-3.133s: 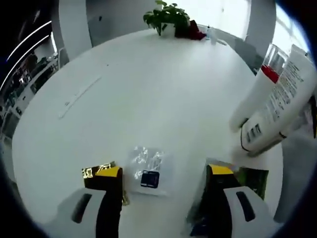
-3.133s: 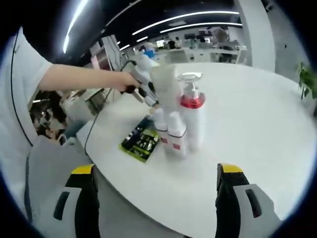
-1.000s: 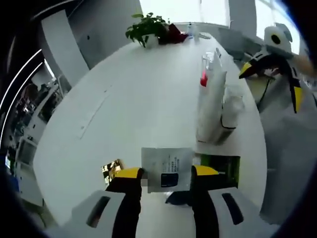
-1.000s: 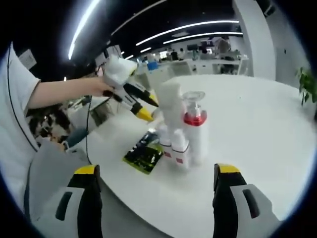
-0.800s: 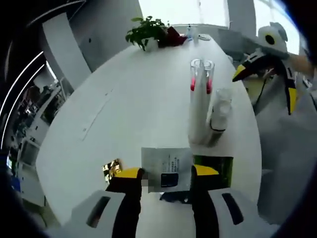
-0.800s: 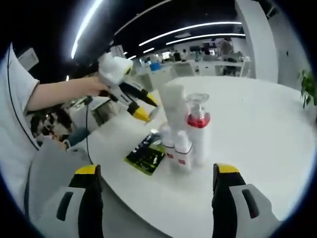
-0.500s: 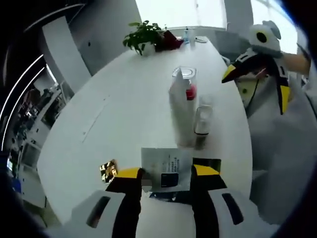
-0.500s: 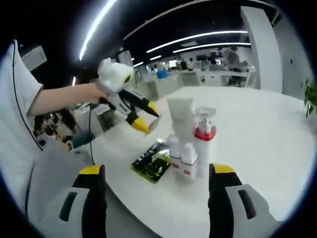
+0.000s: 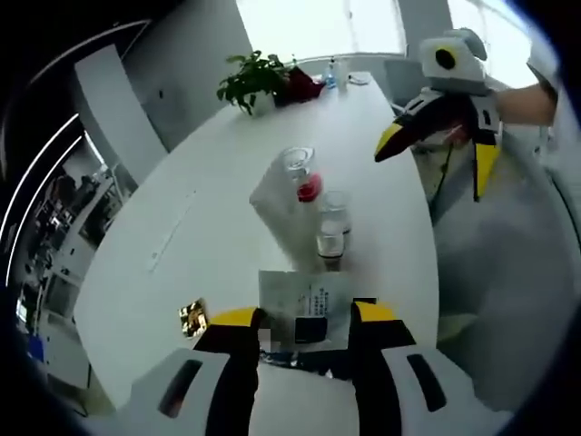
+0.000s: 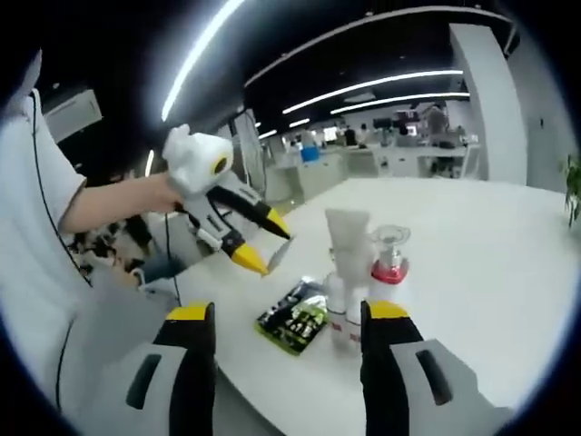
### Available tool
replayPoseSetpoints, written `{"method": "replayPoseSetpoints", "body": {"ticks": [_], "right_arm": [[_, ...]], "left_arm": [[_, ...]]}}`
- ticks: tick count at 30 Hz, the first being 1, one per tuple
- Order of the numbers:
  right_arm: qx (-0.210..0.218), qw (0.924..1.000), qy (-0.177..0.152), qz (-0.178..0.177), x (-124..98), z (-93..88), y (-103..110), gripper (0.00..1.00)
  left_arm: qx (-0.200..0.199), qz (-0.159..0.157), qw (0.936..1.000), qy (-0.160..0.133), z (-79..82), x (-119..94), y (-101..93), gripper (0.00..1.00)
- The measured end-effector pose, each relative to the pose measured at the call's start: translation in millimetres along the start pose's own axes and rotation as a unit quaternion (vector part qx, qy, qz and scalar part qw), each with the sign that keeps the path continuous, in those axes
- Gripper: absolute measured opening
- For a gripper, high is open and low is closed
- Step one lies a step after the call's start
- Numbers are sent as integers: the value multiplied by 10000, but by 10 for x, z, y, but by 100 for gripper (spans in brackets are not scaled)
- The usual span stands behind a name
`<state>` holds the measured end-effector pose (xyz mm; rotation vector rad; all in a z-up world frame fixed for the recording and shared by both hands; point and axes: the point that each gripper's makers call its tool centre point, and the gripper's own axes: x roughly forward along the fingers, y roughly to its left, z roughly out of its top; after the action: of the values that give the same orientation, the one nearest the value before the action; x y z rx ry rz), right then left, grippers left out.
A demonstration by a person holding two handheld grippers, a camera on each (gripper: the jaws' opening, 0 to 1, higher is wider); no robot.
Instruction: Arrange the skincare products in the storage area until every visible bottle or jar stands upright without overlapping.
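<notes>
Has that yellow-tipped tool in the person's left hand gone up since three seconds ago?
Yes. The left tool, shut on a white sachet, hangs above the table; earlier it was down beside the bottles.

sachet [image 9: 306,307] print blurred, green packet [image 10: 295,325] label (tiny) unreadable

Bright window glare, ceiling strip lights (edges bowed, slightly soft).

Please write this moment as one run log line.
left gripper: shut on white sachet | right gripper: open, empty | white bottles: upright on white table
</notes>
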<state>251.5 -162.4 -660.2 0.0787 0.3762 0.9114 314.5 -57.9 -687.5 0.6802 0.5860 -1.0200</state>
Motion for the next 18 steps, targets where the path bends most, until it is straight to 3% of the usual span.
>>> {"method": "replayPoseSetpoints", "body": {"ticks": [4, 8, 12, 14, 18], "right_arm": [[-32, 10000, 1, -28, 77, 85, 69, 50], [325, 9993, -118, 147, 202, 254, 185, 42], [456, 9987, 22, 212, 319, 328, 256, 38], [835, 9960, -22, 320, 380, 377, 319, 37], [823, 9957, 133, 401, 469, 374, 398, 33]], "left_arm": [[31, 32, 9999, -110, 95, -101, -74, 43], [248, 92, 9996, -129, 169, -203, -143, 43], [353, 131, 9991, -203, 238, -286, -210, 43], [392, 138, 9988, -240, 289, -351, -271, 43], [483, 192, 9982, -311, 364, -432, -332, 43]]}}
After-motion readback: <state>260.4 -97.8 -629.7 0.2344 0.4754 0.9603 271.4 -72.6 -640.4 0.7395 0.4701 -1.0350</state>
